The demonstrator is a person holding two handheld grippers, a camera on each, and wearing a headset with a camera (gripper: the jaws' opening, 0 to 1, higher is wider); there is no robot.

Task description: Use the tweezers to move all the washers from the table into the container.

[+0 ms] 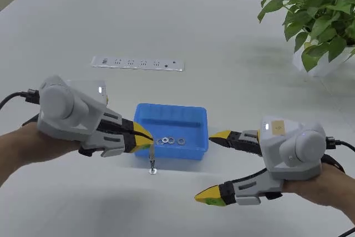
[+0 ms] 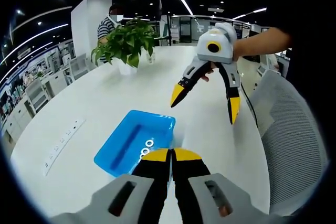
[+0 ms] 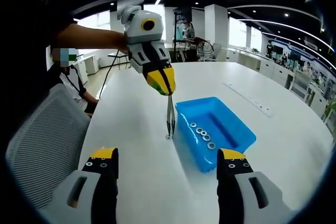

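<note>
My left gripper (image 1: 145, 137) is shut on a pair of metal tweezers (image 1: 151, 156) that point straight down. Their tips meet a small washer (image 1: 153, 171) lying on the white table just in front of the blue container (image 1: 191, 152). Whether the tips pinch the washer I cannot tell. Several washers (image 1: 171, 140) lie inside the container. My right gripper (image 1: 215, 166) stands open to the right of the container, holding nothing. The right gripper view shows the left gripper (image 3: 161, 82), the tweezers (image 3: 170, 114), the washer (image 3: 168, 137) and the container (image 3: 226, 124).
A white power strip (image 1: 137, 63) lies on the table beyond the container. A potted plant (image 1: 316, 20) stands at the far right. A grey mesh chair (image 3: 42, 140) sits by the near table edge. People are in the background of the office.
</note>
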